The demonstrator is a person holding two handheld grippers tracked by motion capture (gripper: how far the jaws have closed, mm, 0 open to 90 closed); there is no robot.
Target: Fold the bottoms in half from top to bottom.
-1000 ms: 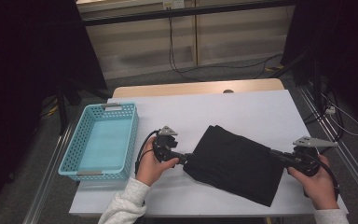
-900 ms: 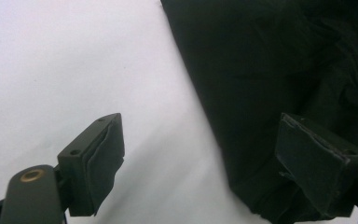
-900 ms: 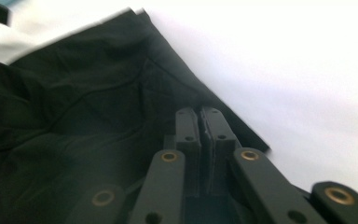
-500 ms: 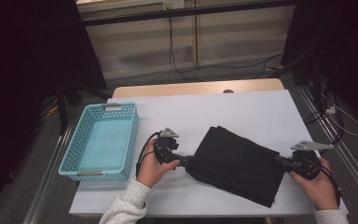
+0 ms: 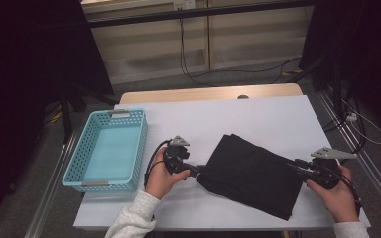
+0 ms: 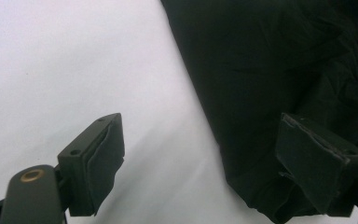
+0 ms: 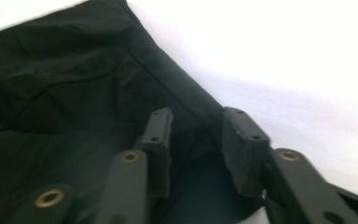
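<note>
**One folded black cloth between two grippers**

A single black folded cloth (image 5: 253,173) lies on the white table (image 5: 258,116), toward its near edge and right of centre, turned at a slant. It is creased and lies in several layers.

Two grippers work at it, one at each end. The left gripper (image 5: 201,172) sits at the cloth's left corner; in its own view the jaws stand wide apart, one over bare table, the other over the cloth's edge, and nothing is pinched. The right gripper (image 5: 293,165) reaches the cloth's right edge. Its jaws have just been opening, and in the right gripper view they stand a little apart with the cloth's hem lying between them, the pads not pressing on it.

One pale blue plastic basket (image 5: 107,148) stands at the table's left edge, well apart from the cloth, with its long side running away from the person. Between basket and cloth only the left hand (image 5: 161,177) and its cable lie. The right hand (image 5: 338,193) is at the near right corner.
</note>
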